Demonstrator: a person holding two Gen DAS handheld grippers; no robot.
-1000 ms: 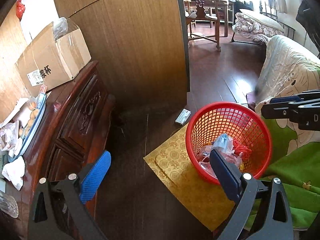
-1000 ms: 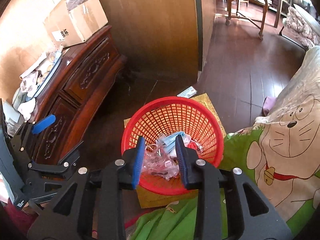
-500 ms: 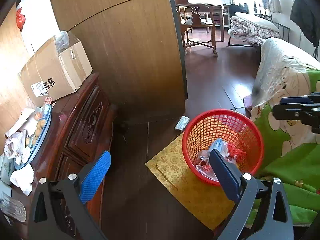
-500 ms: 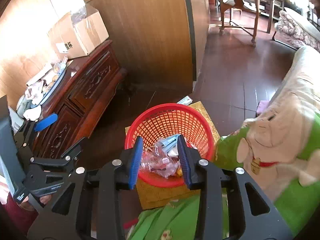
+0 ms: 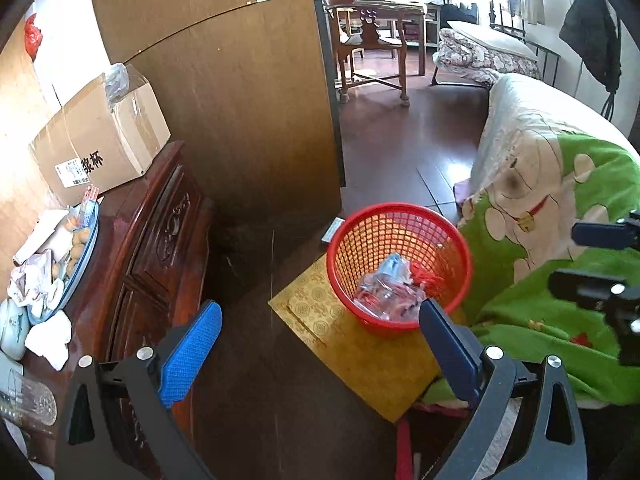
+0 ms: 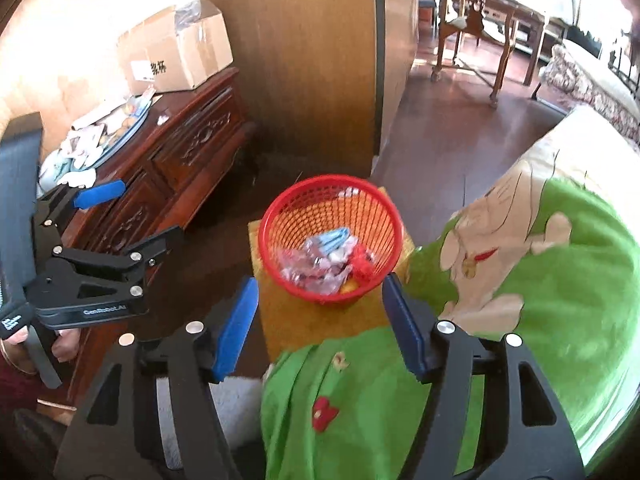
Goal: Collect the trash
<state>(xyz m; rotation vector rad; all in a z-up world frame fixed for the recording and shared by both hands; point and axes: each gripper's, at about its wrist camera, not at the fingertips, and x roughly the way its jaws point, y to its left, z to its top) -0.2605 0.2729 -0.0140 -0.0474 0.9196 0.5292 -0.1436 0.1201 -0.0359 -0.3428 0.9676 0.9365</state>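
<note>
A red mesh basket [image 5: 400, 268] [image 6: 330, 236] stands on a yellow patterned mat [image 5: 352, 344] [image 6: 304, 320] on the dark floor, holding clear plastic wrappers, a blue face mask [image 6: 334, 240] and red scraps. My left gripper [image 5: 320, 328] hangs open and empty above the floor, left of the basket. My right gripper [image 6: 320, 300] is above and behind the basket, over the green blanket; its jaws are opening and nothing is between them. The left gripper [image 6: 124, 216] also shows at the left of the right wrist view, a hand below it.
A carved dark wood cabinet [image 5: 160, 240] carries a cardboard box [image 5: 104, 140], a tray of snacks and crumpled tissues [image 5: 52, 260]. A tall wooden panel [image 5: 248, 112] stands behind. A sofa with a green cartoon blanket [image 6: 500, 300] is on the right. A small white pack [image 5: 333, 228] lies on the floor.
Both grippers rose and drew back, so the basket looks smaller and farther. The right gripper's jaws went from narrow to wide apart. The left gripper stayed open.
</note>
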